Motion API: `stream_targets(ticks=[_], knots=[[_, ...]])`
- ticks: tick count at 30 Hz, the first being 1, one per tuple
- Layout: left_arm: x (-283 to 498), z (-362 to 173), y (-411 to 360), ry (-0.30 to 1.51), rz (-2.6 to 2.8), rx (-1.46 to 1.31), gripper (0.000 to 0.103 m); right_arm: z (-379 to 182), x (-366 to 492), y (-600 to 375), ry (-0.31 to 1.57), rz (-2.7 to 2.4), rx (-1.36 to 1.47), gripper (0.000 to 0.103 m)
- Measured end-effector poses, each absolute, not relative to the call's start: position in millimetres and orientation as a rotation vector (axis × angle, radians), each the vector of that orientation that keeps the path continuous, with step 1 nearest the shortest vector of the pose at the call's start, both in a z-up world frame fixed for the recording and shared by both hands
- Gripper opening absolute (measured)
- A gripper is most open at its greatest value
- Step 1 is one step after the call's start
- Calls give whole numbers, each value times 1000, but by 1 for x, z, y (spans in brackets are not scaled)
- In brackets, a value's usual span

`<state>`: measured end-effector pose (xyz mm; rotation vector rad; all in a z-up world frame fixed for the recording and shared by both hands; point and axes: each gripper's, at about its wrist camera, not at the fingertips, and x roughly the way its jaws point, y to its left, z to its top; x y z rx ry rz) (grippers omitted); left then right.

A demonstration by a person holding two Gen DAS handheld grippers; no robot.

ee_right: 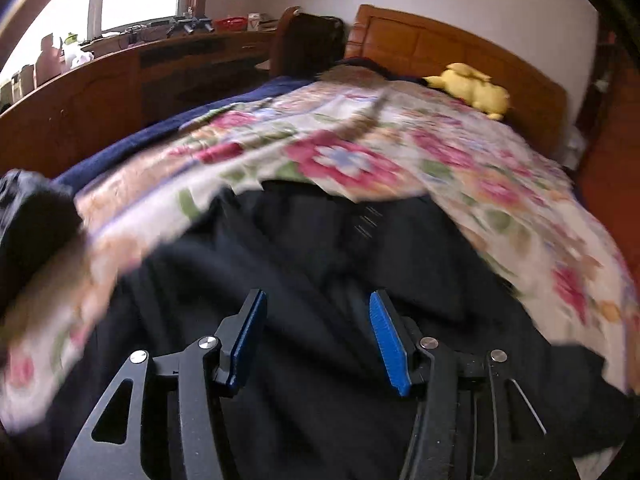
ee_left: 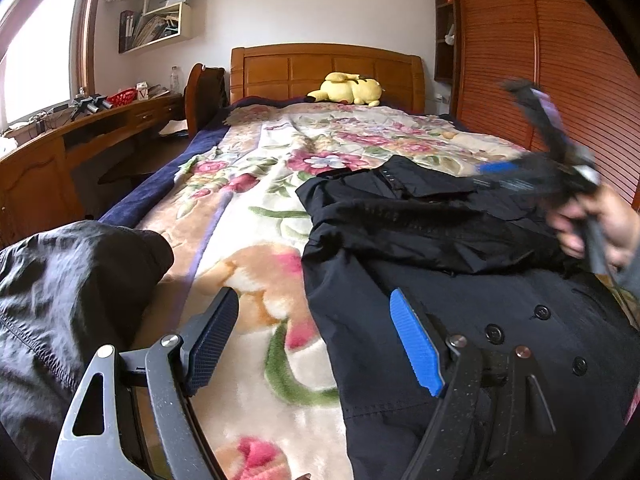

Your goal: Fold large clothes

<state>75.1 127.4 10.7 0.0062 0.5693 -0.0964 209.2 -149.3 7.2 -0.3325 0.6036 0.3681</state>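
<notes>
We hold the left gripper (ee_left: 312, 340) low over the bed, its jaws wide apart and gripping nothing; between them lies the floral blanket (ee_left: 240, 216) and the left edge of the black coat (ee_left: 460, 280). The coat is spread on the right half of the bed, with its collar end pointing toward the headboard (ee_left: 326, 72) and a rumpled fold across its upper part. Four dark buttons (ee_left: 542, 312) show on the near right portion, just beside the blue pad of the right-hand finger (ee_left: 416, 344). A second dark garment (ee_left: 68, 292) is bunched at the near left edge of the bed, apart from the coat.

In the left wrist view the right gripper (ee_left: 496, 172) is raised over the far right side of the coat, tilted and blurred (we cannot tell from here how its jaws stand), with our right hand (ee_left: 600, 224) around its handle. The right wrist view settles it: the right gripper (ee_right: 318, 340) hangs over the coat (ee_right: 320, 248) with jaws apart and nothing between them but the cloth below. Whether the fingers touch the fabric we cannot tell, since the picture is smeared.

A yellow plush (ee_left: 346, 88) lies by the headboard, well apart from the coat. A wooden desk (ee_left: 92, 128) runs along the left under the window (ee_left: 36, 52), and a slatted wardrobe (ee_left: 520, 60) stands on the right.
</notes>
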Motion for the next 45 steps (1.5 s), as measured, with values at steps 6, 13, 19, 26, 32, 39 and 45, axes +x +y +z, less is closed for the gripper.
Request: stream_targets(ticks=[6,13,19,26,32,39,45], knots=[[75,15,123,564,-109,-2,79,-7,155,-255,637,184,-255,56],[67,24,105,542,-129,8,79,-47,147,-301,768,83,-169,56],[58,36,86,506,-159,24,79,-65,133,-304,831,117,-170,56],[56,37,59,509,-197,60,79,-68,133,-322,836,129,-120,56],[53,39,53,505,-192,75,79,-72,124,-323,806,117,-110,55],[34,66,57,430,-196,53,79,-53,104,-319,669,121,-170,6],[22,86,53,368,-232,2,79,-28,86,-329,576,99,-138,5]])
